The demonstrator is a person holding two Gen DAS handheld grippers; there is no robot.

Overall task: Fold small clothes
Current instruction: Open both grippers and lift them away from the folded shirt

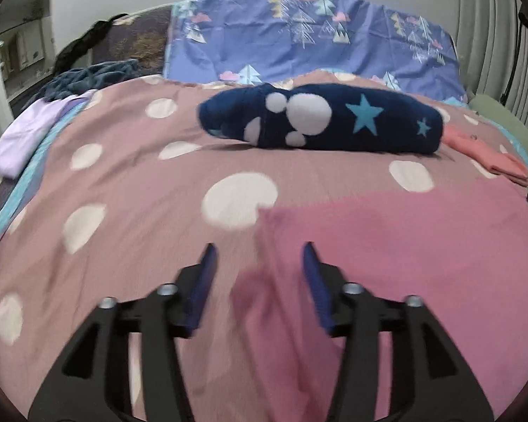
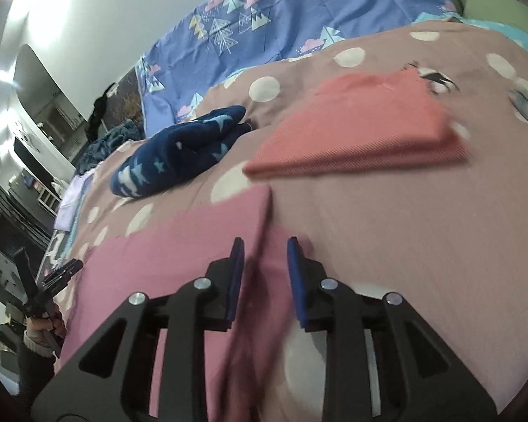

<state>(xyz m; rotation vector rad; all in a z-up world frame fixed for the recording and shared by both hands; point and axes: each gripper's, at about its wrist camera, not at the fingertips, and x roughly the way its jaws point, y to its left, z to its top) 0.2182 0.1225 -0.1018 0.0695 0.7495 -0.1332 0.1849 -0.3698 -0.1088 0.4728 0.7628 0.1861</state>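
Left gripper (image 1: 258, 256) jaws wide apart, right gripper (image 2: 265, 246) jaws partly apart, neither gripping; pink cloth (image 1: 387, 246) edge lies loose beneath both.

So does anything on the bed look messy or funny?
Mostly tidy. The navy star garment is a lumpy bundle, unlike the flat folded coral cloth. A dark blue blanket lies crumpled at the bed's far left edge.

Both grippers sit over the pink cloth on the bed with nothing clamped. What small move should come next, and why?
Probably lift both clear. The left gripper and right gripper stand open over the pink cloth, which lies flat with a crisp folded edge, so this fold looks finished.
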